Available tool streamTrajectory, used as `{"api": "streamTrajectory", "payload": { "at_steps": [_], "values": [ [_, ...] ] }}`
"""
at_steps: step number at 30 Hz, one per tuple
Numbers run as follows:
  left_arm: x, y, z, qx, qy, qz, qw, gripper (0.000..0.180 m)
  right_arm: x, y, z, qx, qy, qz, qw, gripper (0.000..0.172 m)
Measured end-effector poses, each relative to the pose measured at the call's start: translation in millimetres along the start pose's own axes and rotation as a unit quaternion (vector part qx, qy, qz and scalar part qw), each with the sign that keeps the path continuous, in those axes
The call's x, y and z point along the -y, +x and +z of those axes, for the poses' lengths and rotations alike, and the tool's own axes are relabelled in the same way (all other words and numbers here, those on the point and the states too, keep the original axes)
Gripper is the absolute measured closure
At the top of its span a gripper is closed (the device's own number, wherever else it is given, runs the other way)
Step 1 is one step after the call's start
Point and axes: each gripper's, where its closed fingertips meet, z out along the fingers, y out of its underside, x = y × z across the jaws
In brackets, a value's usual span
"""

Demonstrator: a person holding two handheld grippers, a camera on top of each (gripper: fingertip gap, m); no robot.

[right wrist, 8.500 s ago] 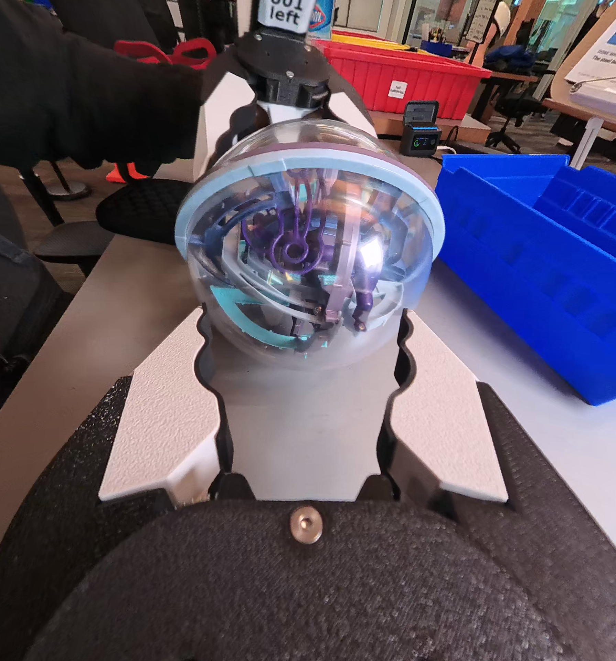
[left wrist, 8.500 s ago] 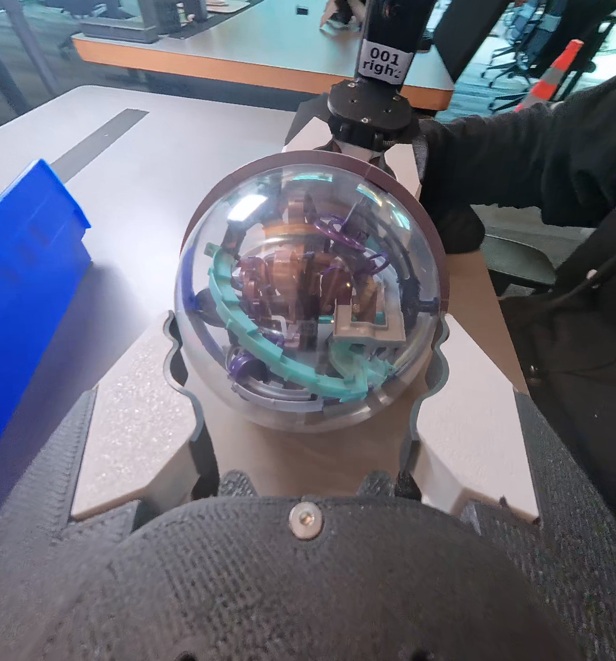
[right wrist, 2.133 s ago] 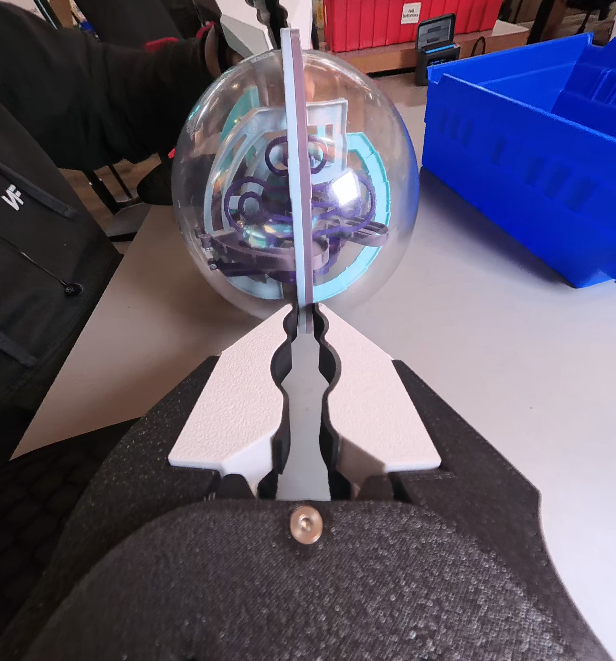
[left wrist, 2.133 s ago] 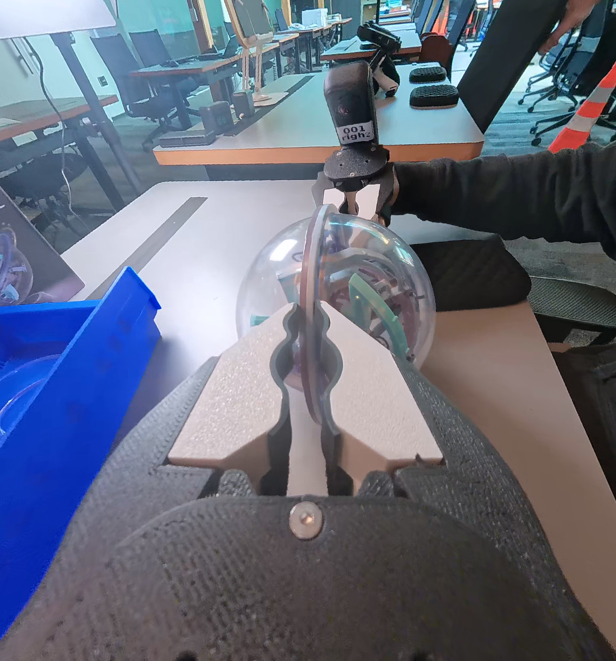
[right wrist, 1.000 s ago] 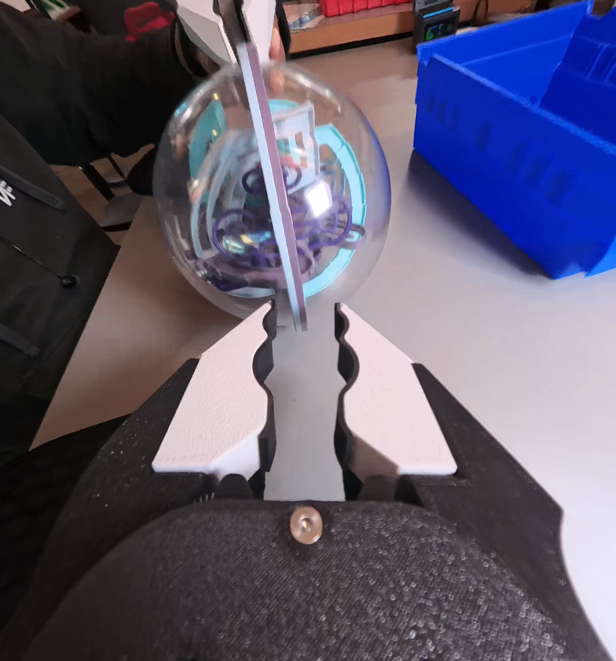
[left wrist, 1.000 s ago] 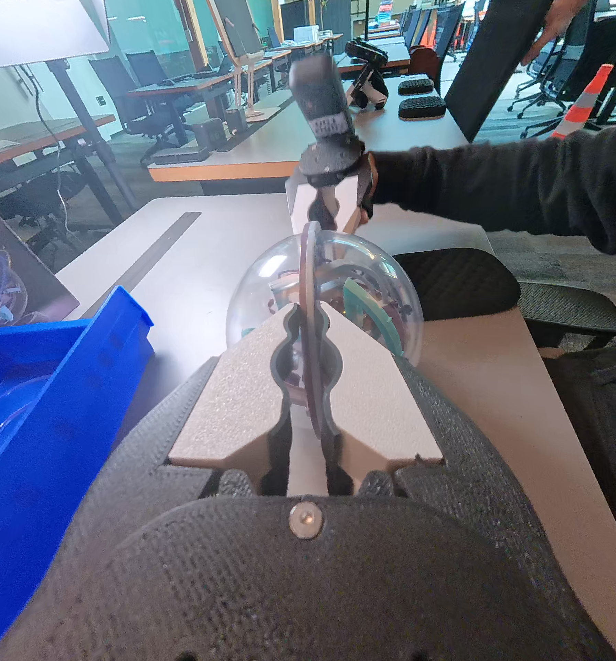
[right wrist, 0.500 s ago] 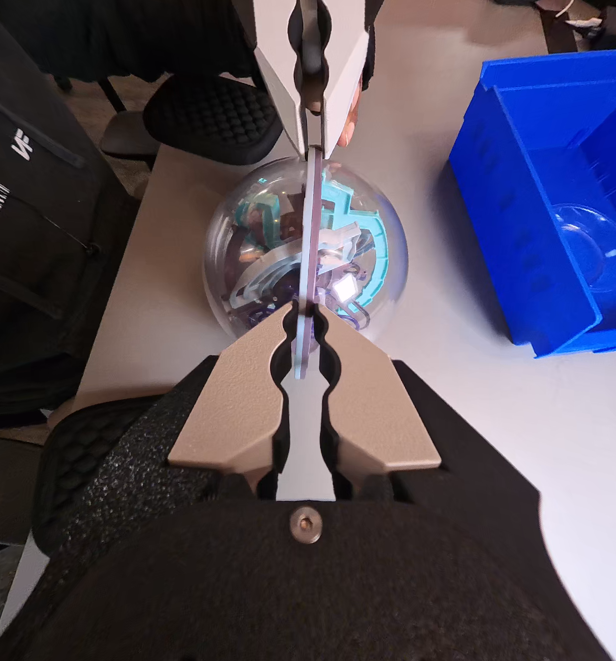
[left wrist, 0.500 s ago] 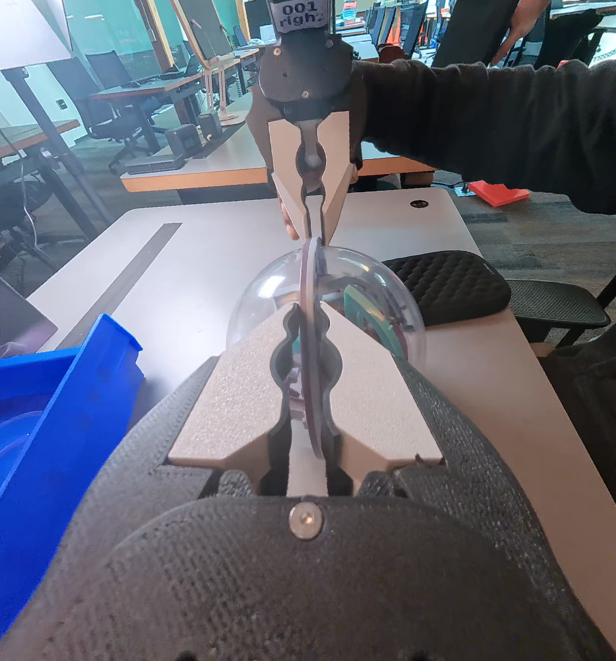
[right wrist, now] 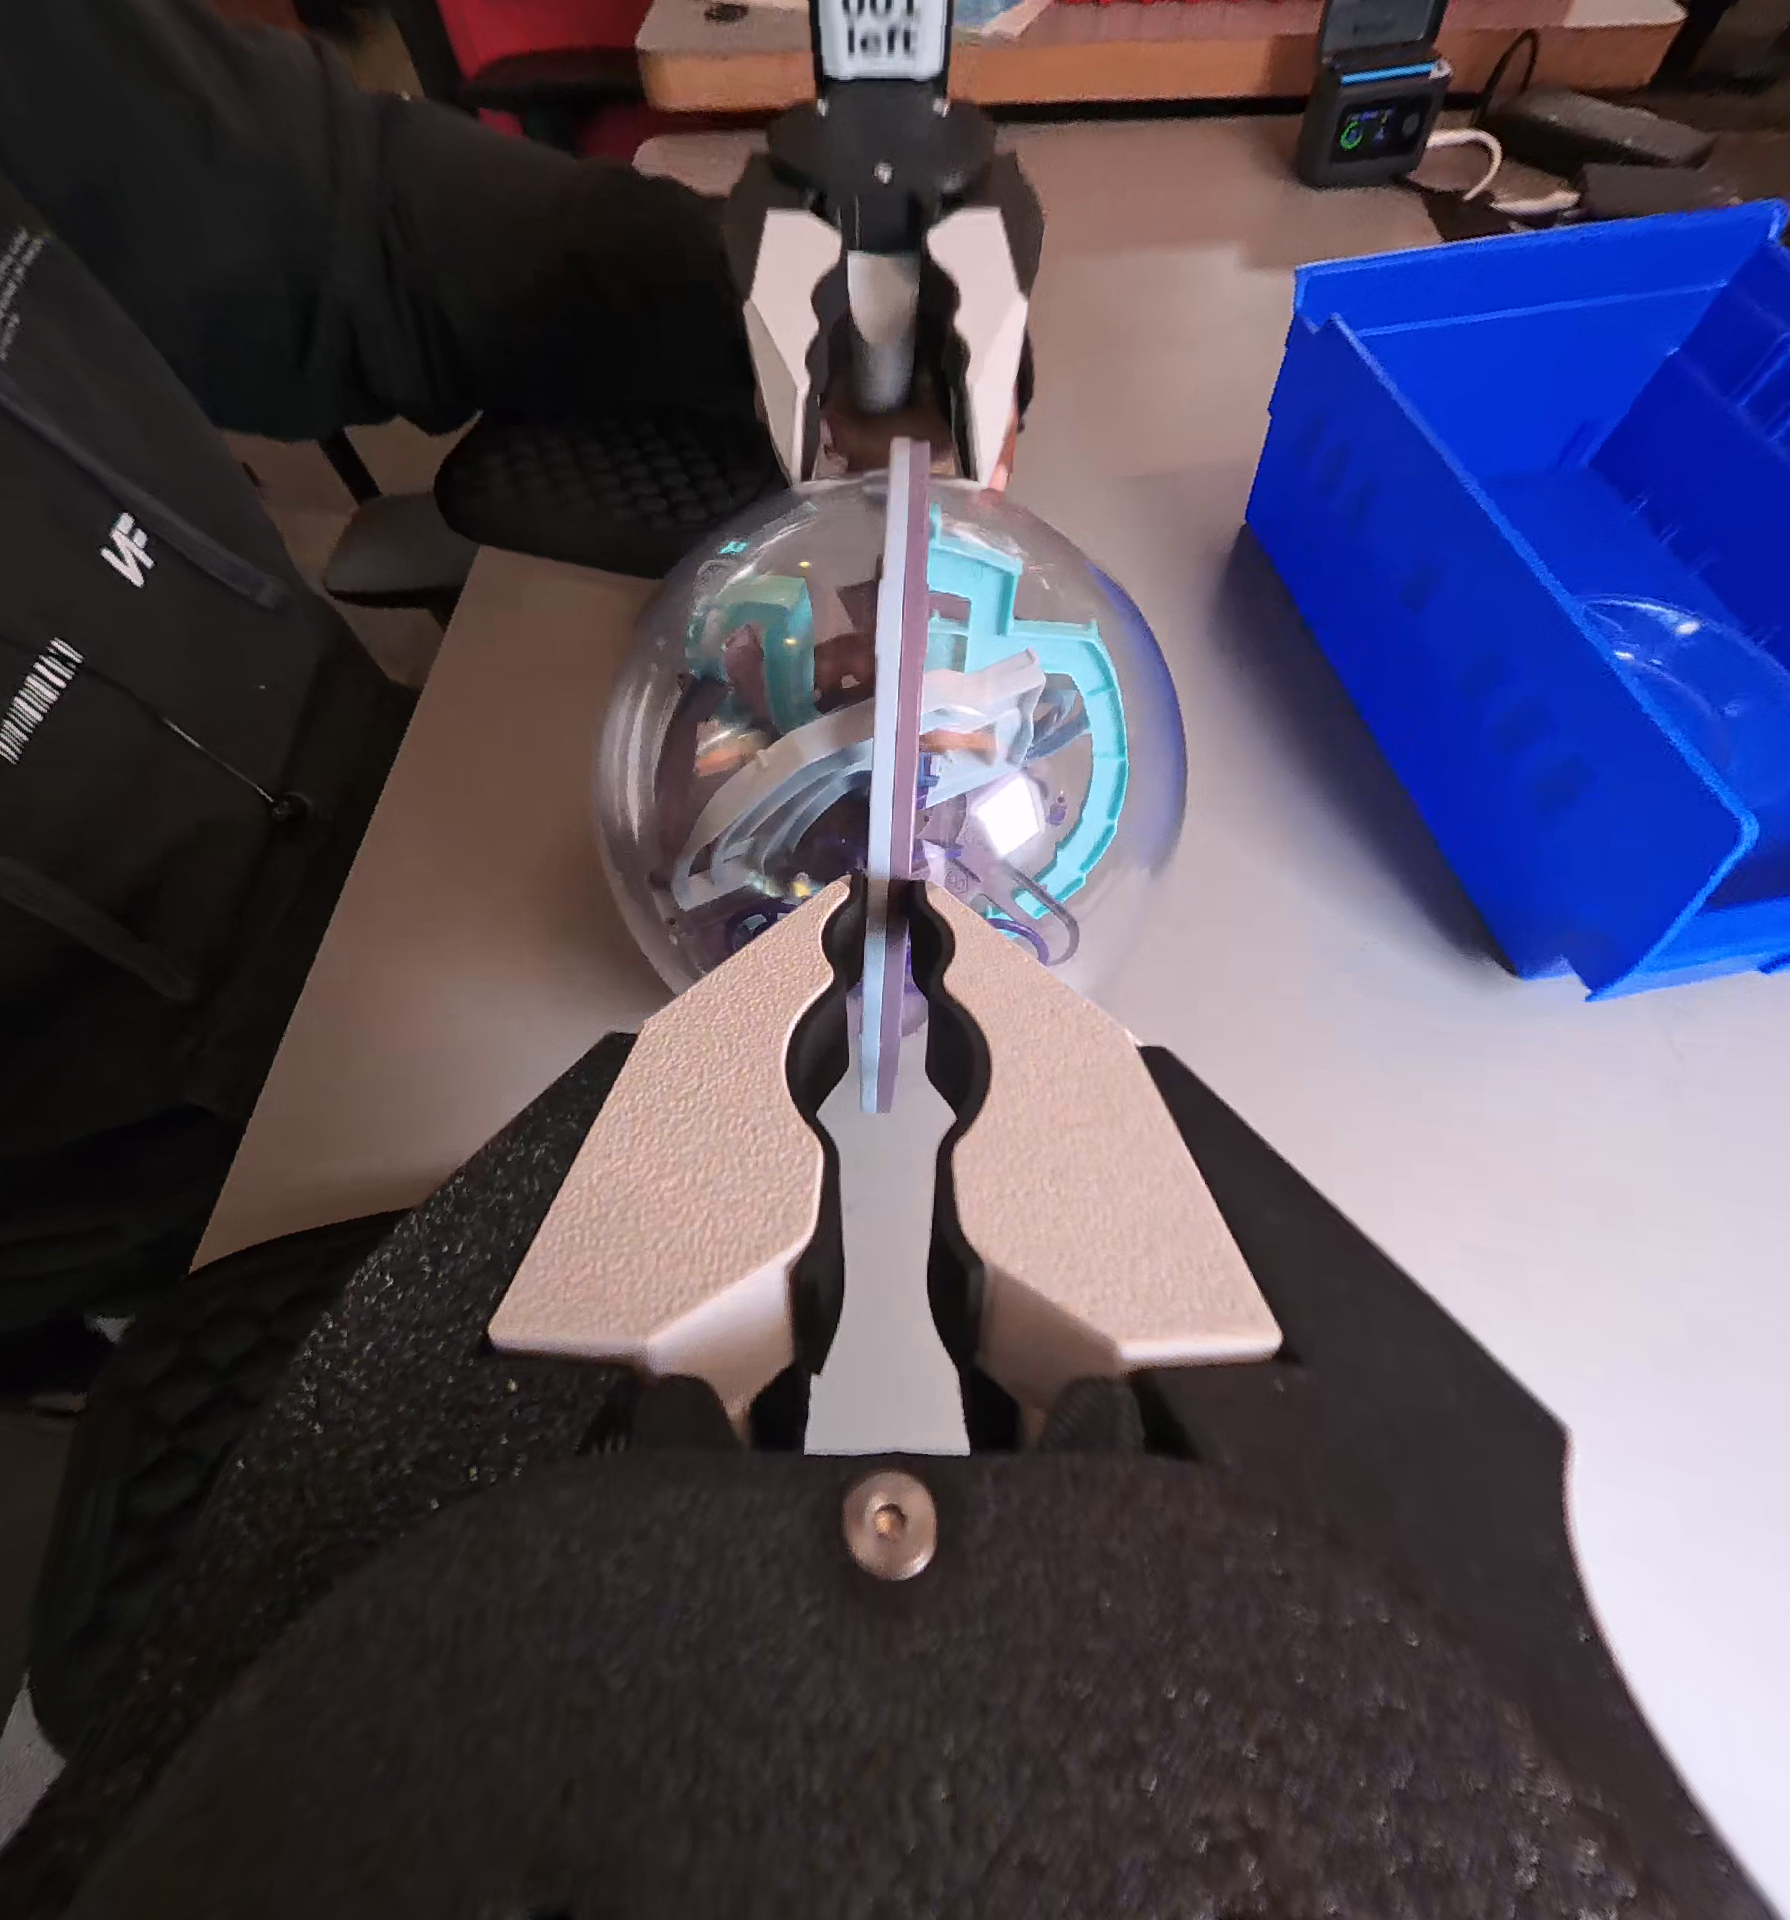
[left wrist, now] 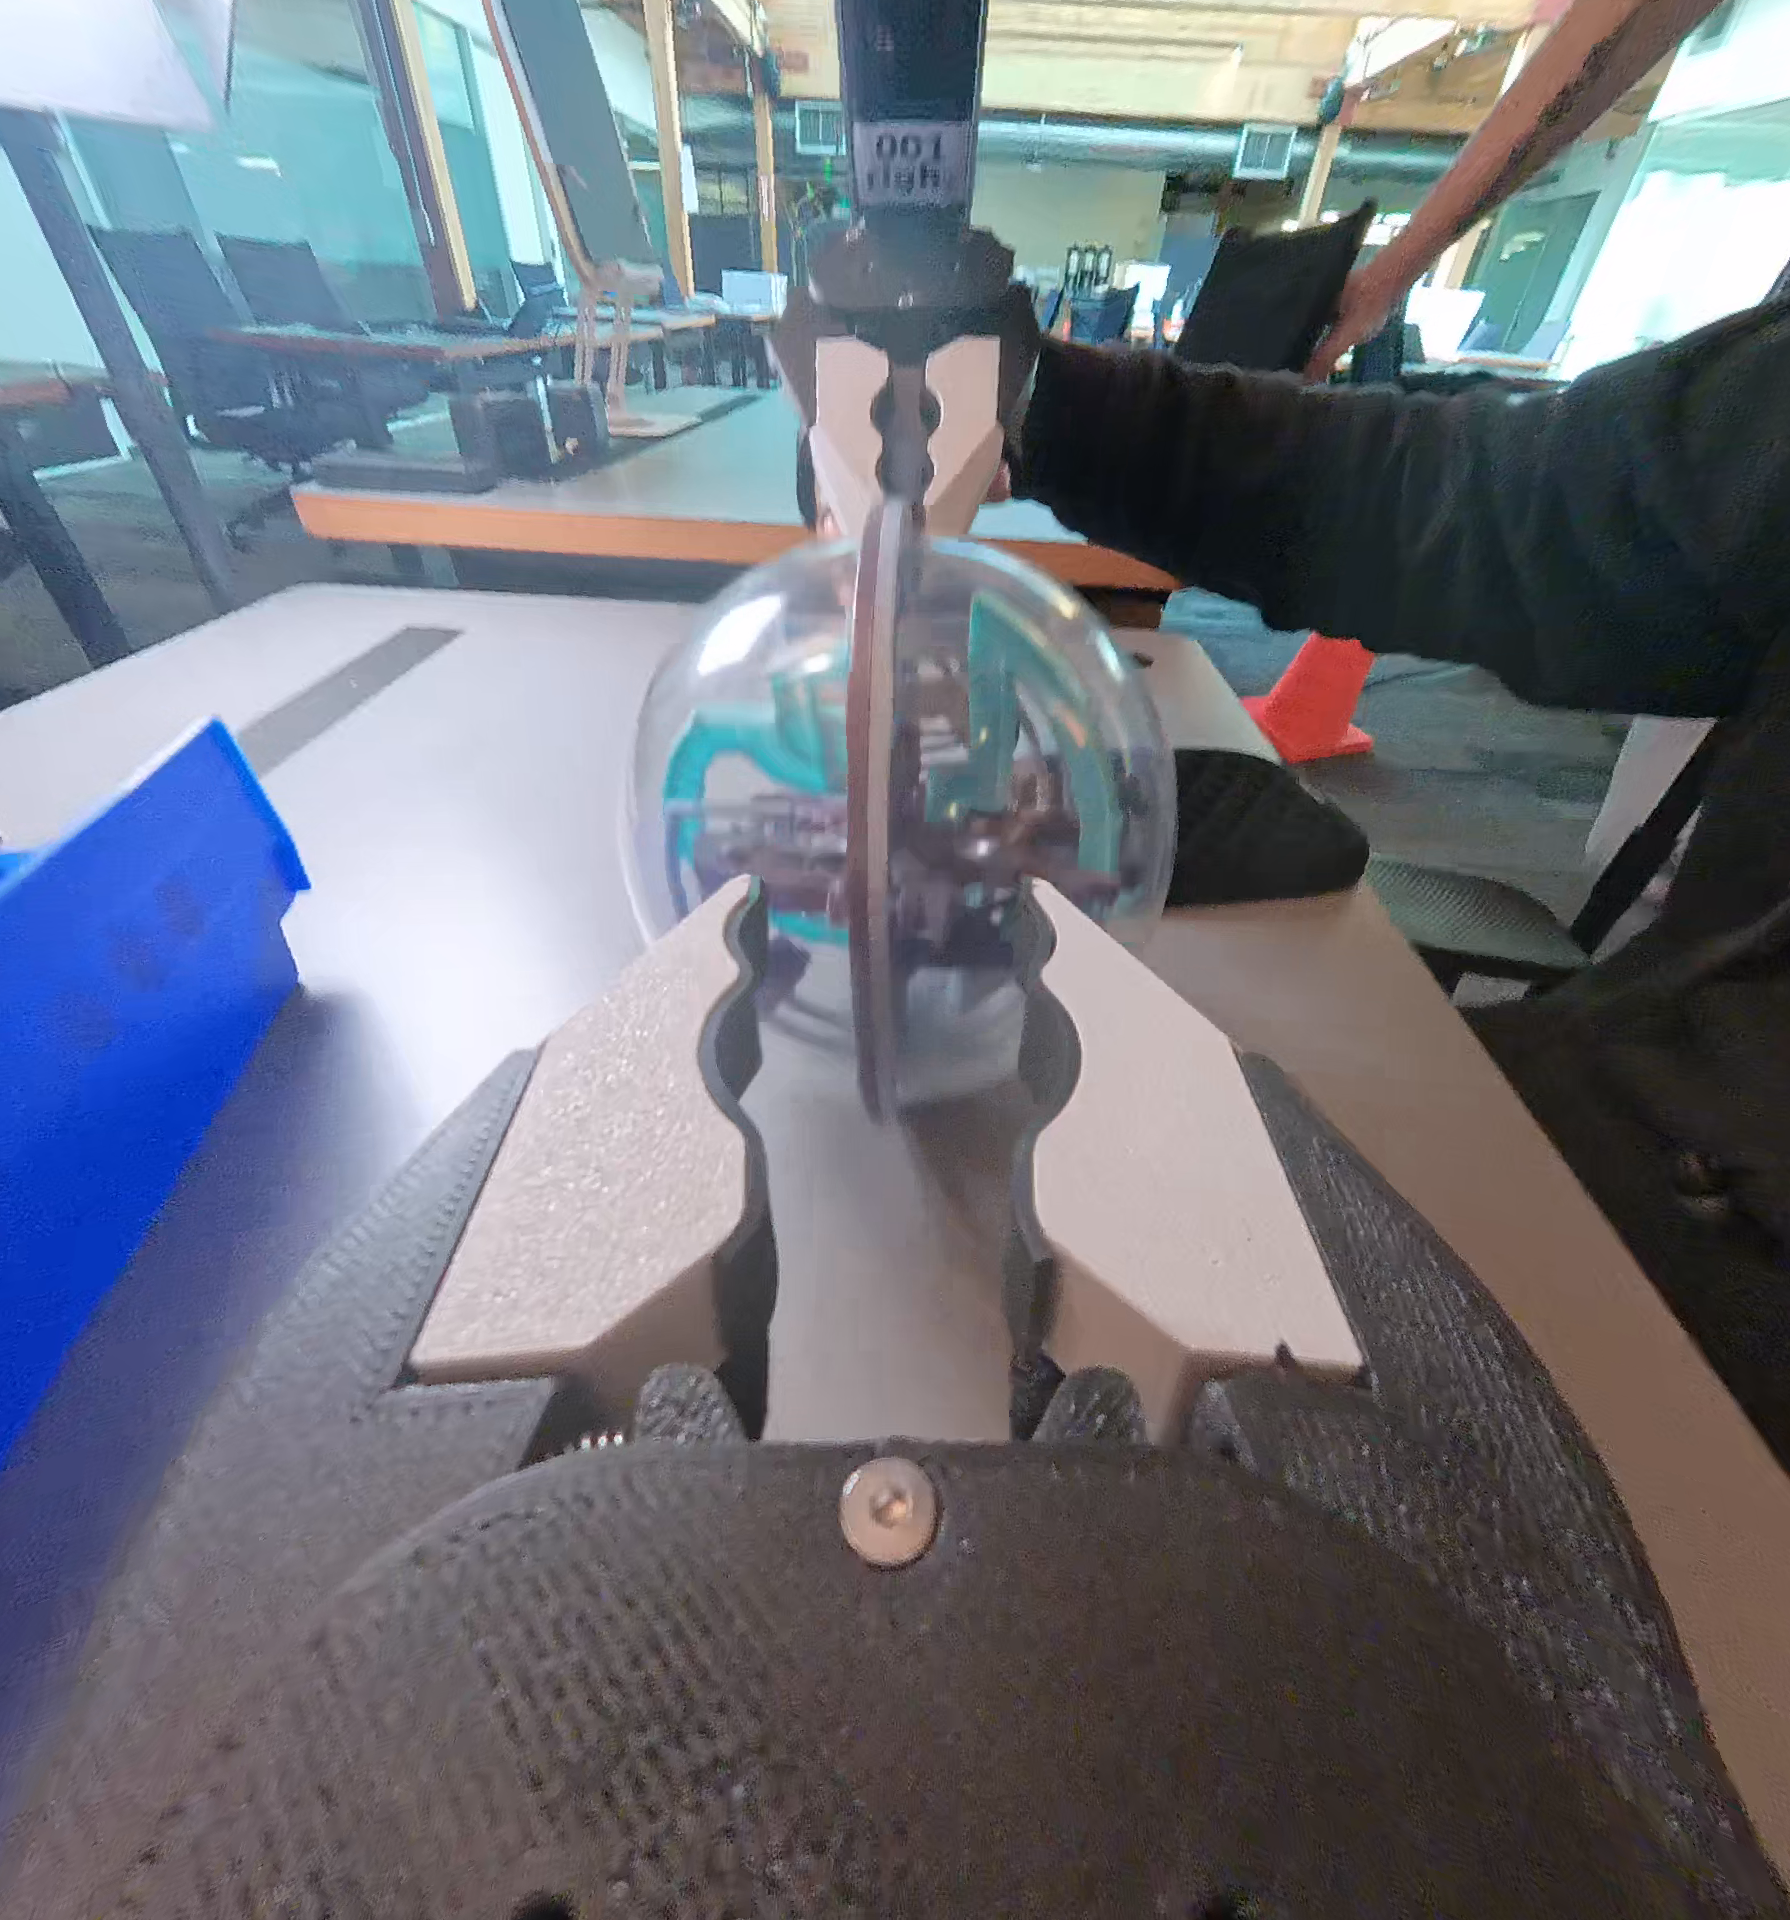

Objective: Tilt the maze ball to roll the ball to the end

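- A clear maze ball sits over a pale grey table, its flat rim ring turned edge-on and upright; whether it rests on the tabletop cannot be told.
- The right gripper is clenched on the near edge of that ring, both dark pads pressed against the thin band.
- Seen from the opposite side, the same gripper pinches the far top of the ring, held by a person's black sleeve.
- The left gripper stands released: its pale fingers are spread wide on either side of the ring, with clear gaps between pads and band.
- In the right wrist view that left gripper shows at the far side of the ball, jaws apart around the ring's edge.
- Inside the sphere, teal tracks, pale blue ramps and purple loops are tangled together; the small ball itself cannot be made out.
- A blue bin stands on the table to the right of the ball in the right wrist view, apart from it, with a clear dome lying inside.
- An orange cone stands on the floor beyond the table.
- A black mesh chair seat sits just past the table edge.
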Motion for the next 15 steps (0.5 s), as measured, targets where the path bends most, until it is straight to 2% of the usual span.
{"api": "streamTrajectory", "payload": {
  "at_steps": [4,7,13,15],
  "values": [
    [-23,-7,9,0.015,-0.032,-0.001,0.999,0.144,-10,1,-4,-0.007,0.03,0.011,0.999,0.166],
    [-21,-9,13,0.001,-0.019,-0.012,1.0,0.158,-16,5,-8,-0.018,0.045,0.021,0.999,0.167],
    [-24,-9,16,-0.012,-0.013,-0.009,1.0,0.16,-19,3,-10,-0.025,0.071,0.03,0.997,0.166],
    [-22,-9,16,-0.007,-0.017,0.004,1.0,0.175,-21,4,-11,-0.027,0.083,0.035,0.996,0.166]
  ]
}}
